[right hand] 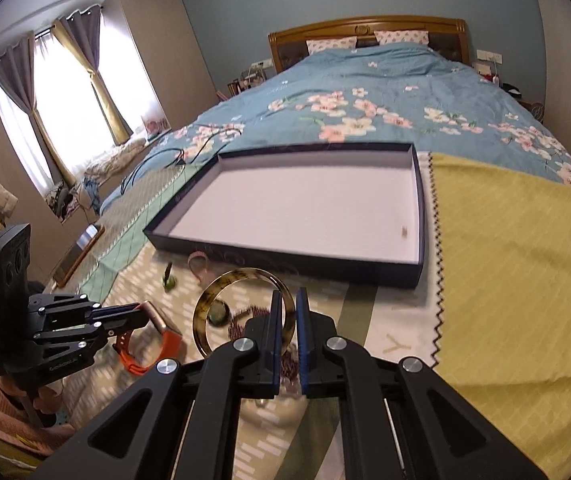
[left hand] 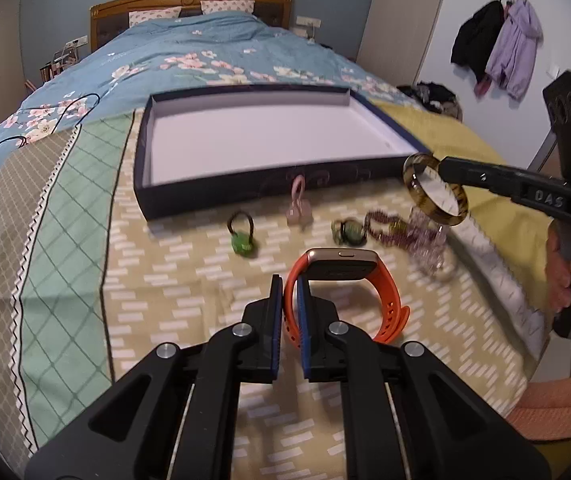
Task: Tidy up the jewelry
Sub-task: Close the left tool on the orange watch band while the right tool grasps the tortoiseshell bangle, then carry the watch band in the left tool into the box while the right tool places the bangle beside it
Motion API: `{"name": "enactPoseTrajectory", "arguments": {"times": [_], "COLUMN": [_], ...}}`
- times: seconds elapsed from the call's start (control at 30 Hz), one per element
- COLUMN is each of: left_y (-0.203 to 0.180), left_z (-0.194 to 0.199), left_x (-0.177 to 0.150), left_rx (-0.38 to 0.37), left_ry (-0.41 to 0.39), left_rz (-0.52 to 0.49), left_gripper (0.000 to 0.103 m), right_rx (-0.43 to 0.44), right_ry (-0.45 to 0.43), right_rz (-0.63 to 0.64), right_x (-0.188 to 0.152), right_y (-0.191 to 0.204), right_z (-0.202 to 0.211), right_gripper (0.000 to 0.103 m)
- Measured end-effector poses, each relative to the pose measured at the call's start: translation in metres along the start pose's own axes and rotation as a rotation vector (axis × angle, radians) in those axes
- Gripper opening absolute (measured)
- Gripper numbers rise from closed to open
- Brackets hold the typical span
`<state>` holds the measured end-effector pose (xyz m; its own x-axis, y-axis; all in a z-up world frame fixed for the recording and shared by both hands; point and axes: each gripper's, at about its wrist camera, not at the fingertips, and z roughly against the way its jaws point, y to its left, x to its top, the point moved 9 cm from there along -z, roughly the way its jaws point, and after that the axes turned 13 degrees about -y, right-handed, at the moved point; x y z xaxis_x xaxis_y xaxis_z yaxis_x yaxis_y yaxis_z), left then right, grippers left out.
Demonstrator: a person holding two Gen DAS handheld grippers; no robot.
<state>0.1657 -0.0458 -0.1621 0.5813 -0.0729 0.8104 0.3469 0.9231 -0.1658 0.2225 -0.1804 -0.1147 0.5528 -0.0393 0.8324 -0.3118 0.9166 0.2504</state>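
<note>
Left claw (left hand: pixel 290 280) clamped on orange watch (left hand: pixel 349 280) strap, watch low over bed (left hand: pixel 189 280). Right claw (right hand: pixel 287 300) pinches tortoiseshell bangle (right hand: pixel 241 312) rim, raised near empty tray (right hand: pixel 415 276). Risk: thin-edge grip lets bangle pivot, slip, drop onto bead necklace (left hand: pixel 413 232); strap may twist.

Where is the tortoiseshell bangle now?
The tortoiseshell bangle is held between the right gripper fingers, lifted above the beaded bracelets, just before the box front wall.
</note>
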Motion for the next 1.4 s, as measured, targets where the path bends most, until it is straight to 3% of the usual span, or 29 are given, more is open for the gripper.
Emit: {"name": "enactPoseTrajectory", "arguments": {"times": [0.2, 0.33, 0.67, 0.97, 1.4], "left_y": [0.01, 0.021, 0.044, 0.062, 0.085], "left_z": [0.008, 0.0, -0.052, -0.107, -0.177], "left_x": [0.038, 0.072, 0.135, 0.161, 0.163], "left_rx": [-0.002, 0.037, 0.1, 0.144, 0.171], "left_ry": [-0.064, -0.098, -0.101, -0.07, 0.014], "left_rz": [0.024, 0.019, 0.057, 0.078, 0.096], "left_gripper": [0.008, 0.008, 0.008, 0.008, 0.008], "right_rx": [-0.011, -0.034, -0.097, -0.149, -0.202], "right_ry": [-0.04, -0.066, -0.07, -0.032, 0.048], "right_rz": [-0.018, -0.008, 0.002, -0.01, -0.009], "right_x": [0.023, 0.044, 0.079, 0.087, 0.086], "right_y": [-0.007, -0.014, -0.033, -0.045, -0.055], "right_z": [-0.012, -0.029, -0.084, -0.126, -0.163], "right_gripper": [0.005, 0.005, 0.005, 0.005, 0.005]}}
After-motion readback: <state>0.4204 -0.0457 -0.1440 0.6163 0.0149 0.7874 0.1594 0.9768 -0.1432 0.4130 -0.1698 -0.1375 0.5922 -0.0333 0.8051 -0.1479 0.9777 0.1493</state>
